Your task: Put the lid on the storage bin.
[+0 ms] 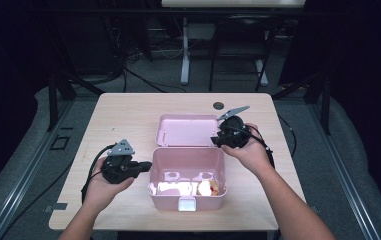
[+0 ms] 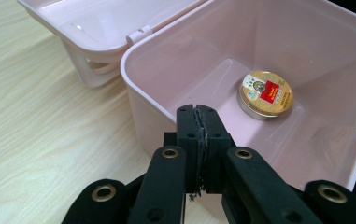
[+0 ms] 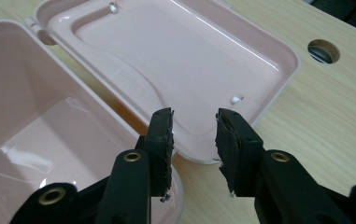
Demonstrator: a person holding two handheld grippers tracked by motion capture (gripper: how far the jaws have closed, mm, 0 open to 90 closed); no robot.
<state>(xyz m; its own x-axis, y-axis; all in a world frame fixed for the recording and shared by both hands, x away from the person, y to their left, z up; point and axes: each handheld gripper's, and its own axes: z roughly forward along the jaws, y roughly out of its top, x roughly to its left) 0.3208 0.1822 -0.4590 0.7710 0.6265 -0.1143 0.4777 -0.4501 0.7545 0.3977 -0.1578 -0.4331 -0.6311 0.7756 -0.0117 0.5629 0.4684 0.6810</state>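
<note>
An open pink plastic box (image 1: 151, 192) stands at the table's middle front, its hinged lid (image 1: 185, 130) laid flat behind it. Inside, near the front right, lies a round gold tin (image 2: 265, 93) with a red label, which the high view shows as a bright spot (image 1: 210, 188). My left gripper (image 1: 148, 166) is at the box's left wall (image 2: 138, 112) with its pads (image 2: 187, 135) pressed together and nothing showing between them. My right gripper (image 3: 194, 140) hovers open over the lid's (image 3: 175, 56) near corner by the box's back right rim (image 1: 215, 141), pads clear of it.
The box and lid rest on a light wooden table (image 1: 123, 110) with a round cable hole (image 1: 218, 105) behind the lid. A white latch (image 1: 186, 204) juts from the box's front wall. Beyond the table's far edge are dark floor, cables and table legs.
</note>
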